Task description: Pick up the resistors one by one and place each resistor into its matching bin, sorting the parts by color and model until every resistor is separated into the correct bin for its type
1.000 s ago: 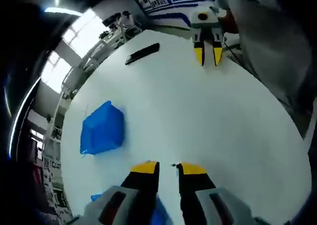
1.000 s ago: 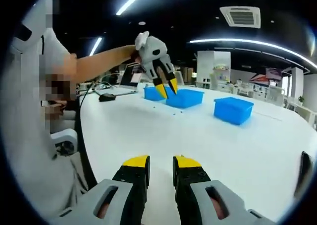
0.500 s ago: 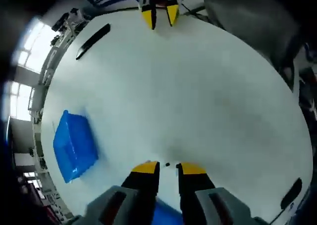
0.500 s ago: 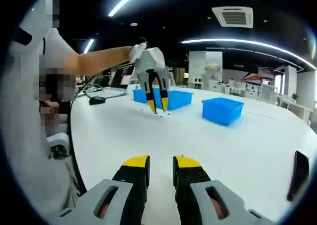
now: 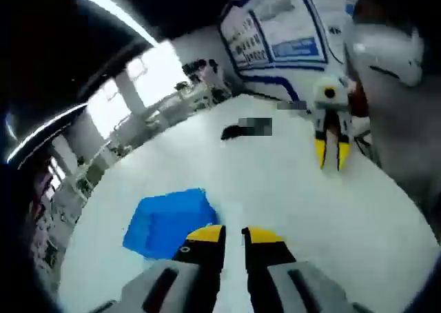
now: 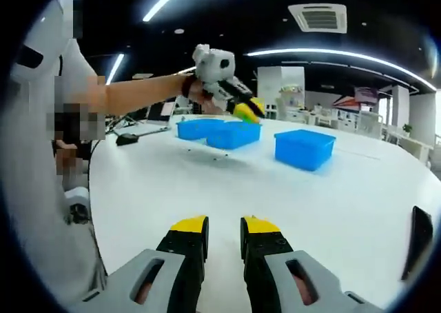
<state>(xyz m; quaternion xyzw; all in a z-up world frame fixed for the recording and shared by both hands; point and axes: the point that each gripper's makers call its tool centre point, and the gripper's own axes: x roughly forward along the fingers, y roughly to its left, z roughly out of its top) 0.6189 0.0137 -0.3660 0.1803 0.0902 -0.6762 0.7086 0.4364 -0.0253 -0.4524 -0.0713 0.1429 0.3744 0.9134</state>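
Observation:
My left gripper hangs above the white table, just right of a blue bin. Its jaws stand close together, and the resistor pinched between them is too small to make out. In the right gripper view a hand holds that left gripper raised and tilted over the near blue bins. My right gripper rests low over the table with a narrow gap and nothing between its fingers. It also appears as the right gripper at the table's far side. Small dark specks lie on the table before the bins.
A third blue bin stands right of the pair, and another at the left. A black flat object lies far across the table. Another black item sits at the right edge. A person's body fills the left.
The left gripper went down to the table beside the small parts, then rose and tilted toward the blue bins, with its jaws closer together. The right gripper stayed put.

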